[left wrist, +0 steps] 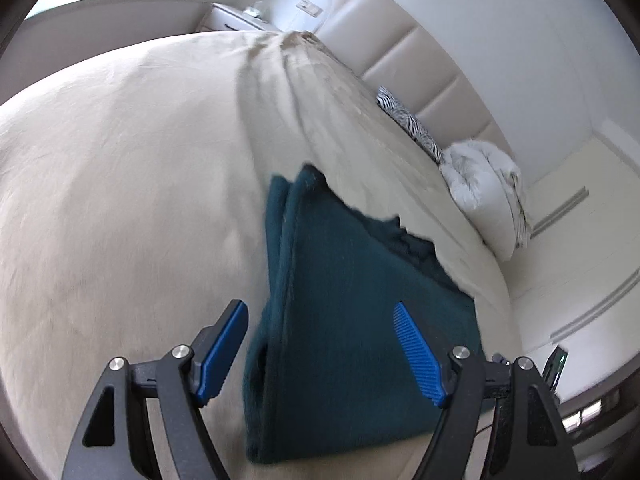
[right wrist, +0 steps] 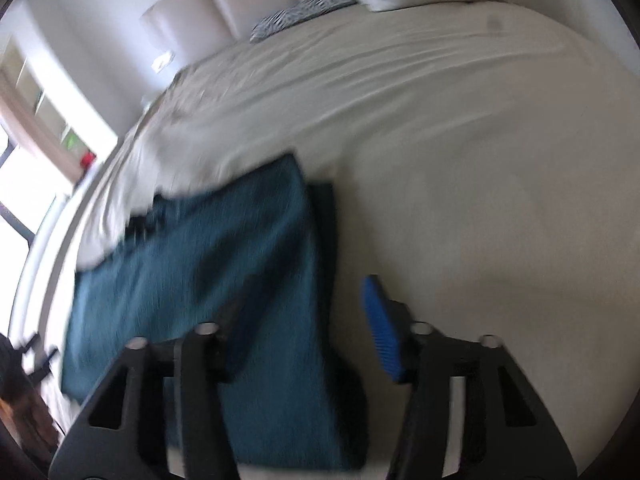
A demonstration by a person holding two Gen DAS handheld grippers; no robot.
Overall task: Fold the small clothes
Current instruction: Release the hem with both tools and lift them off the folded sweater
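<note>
A dark teal garment (left wrist: 344, 320) lies folded on the cream bedspread (left wrist: 120, 200); it also shows in the right wrist view (right wrist: 224, 264). Its far end is tucked under a fold of the bedspread. My left gripper (left wrist: 320, 312) is open, its blue pads (left wrist: 224, 348) standing either side of the garment's near end, just above it. My right gripper (right wrist: 304, 300) is open over the garment's right edge; its right blue pad (right wrist: 384, 328) is past the edge over the bedspread, and the left finger is blurred against the cloth.
A padded headboard (left wrist: 404, 52), a zebra-print cushion (left wrist: 412, 124) and a white pillow (left wrist: 488, 192) stand at the bed's head. A nightstand (left wrist: 236, 16) sits beyond the bed. A window is at the left of the right wrist view (right wrist: 24, 184).
</note>
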